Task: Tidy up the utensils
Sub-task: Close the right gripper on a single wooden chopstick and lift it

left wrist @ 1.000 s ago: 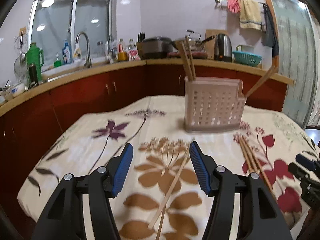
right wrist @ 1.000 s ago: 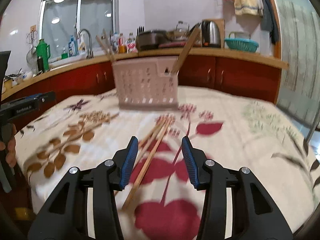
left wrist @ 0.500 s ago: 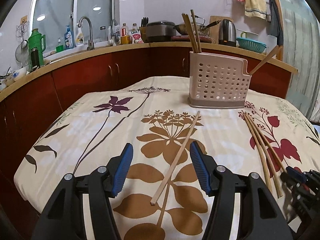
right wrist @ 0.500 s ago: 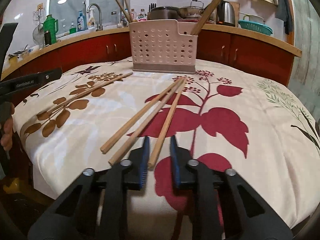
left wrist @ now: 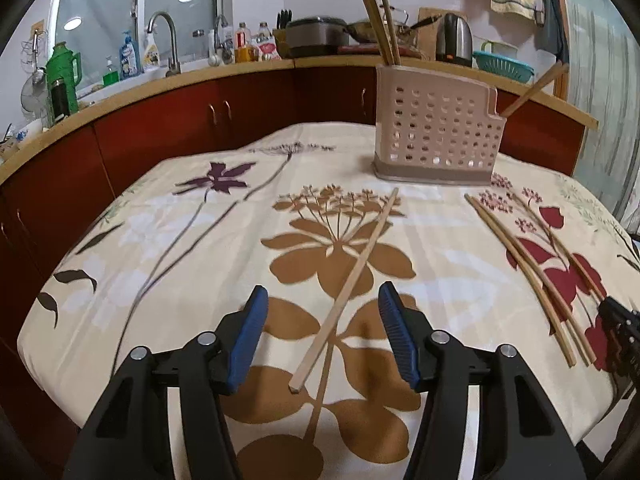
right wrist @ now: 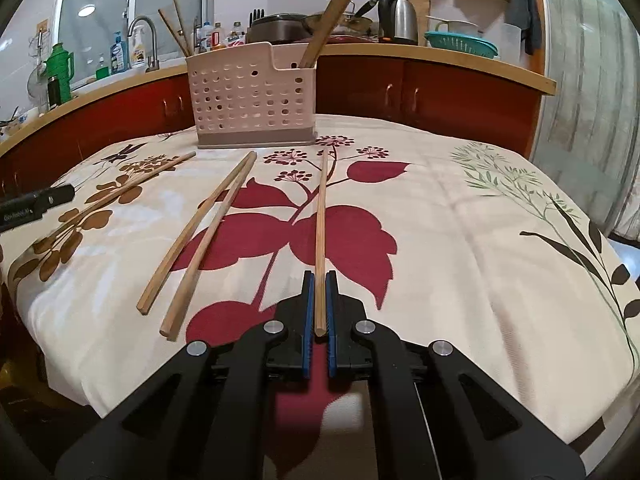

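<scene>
A single pale chopstick (left wrist: pixel 360 264) lies on the flowered tablecloth (left wrist: pixel 200 248), its near end between the blue pads of my left gripper (left wrist: pixel 323 292). The jaws are closing and the pads stand clear of the stick. My right gripper (right wrist: pixel 319 280) is shut on the near end of another chopstick (right wrist: pixel 321 216), which points toward the perforated beige utensil holder (right wrist: pixel 252 100). Two loose chopsticks (right wrist: pixel 208 232) lie just left of it. The holder (left wrist: pixel 436 136) stands at the table's far side with several chopsticks (right wrist: pixel 332 16) upright in it.
A kitchen counter (left wrist: pixel 240 72) with a sink tap, bottles, a kettle and pots runs behind the table. The table's near edge drops off just below both grippers. The left gripper's tip (right wrist: pixel 36 204) shows at the left of the right wrist view.
My right gripper has come down and shut on one chopstick, which now lies apart from the other two. My left gripper has sunk toward the table, around the single chopstick's near end.
</scene>
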